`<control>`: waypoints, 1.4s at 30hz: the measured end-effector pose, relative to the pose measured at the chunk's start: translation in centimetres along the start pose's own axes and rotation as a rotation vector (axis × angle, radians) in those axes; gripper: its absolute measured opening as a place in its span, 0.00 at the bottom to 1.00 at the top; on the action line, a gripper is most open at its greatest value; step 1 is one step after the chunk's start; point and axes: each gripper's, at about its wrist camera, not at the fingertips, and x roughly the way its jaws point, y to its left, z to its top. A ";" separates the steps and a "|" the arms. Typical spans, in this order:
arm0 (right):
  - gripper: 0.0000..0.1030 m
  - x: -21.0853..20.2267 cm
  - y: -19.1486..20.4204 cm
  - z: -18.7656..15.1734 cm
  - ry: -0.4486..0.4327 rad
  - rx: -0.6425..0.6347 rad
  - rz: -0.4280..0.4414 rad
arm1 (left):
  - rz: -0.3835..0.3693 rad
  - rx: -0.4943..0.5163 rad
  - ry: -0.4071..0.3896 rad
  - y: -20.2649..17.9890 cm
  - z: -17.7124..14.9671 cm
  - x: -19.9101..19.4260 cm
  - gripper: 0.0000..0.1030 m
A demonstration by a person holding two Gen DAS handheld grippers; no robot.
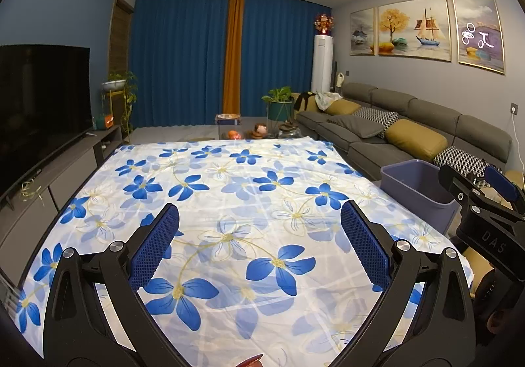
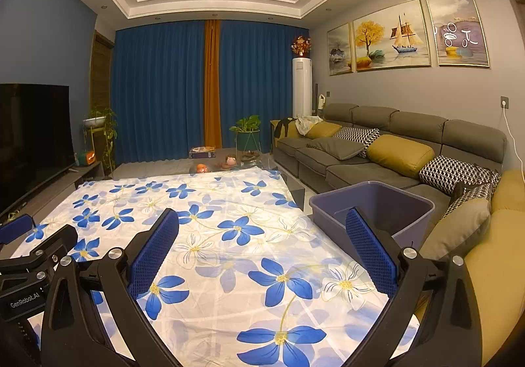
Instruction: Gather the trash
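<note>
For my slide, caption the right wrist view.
Open right gripper above flowered cloth, purple bin beside grey sofa.

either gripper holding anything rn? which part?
Nothing held. Left gripper and right gripper both have jaws open, only the floral cloth showing between them.

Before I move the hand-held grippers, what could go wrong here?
1. The floral cloth lies loose and wrinkled on the table; a finger dragged low could snag and pull it.
2. The purple bin stands at the table's right edge, beside the sofa; the right hand-held gripper hovers close and could knock it.
3. No trash shows on the cloth, so the open left hand-held gripper may close on fabric.
</note>
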 end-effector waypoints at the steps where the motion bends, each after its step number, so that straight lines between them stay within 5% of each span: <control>1: 0.95 0.0 0.0 0.0 0.000 0.001 0.000 | -0.001 0.000 0.000 0.0 0.0 0.0 0.94; 42: 0.95 -0.2 0.0 -0.1 0.006 0.011 -0.001 | -0.002 -0.014 -0.005 0.5 0.1 -0.5 0.94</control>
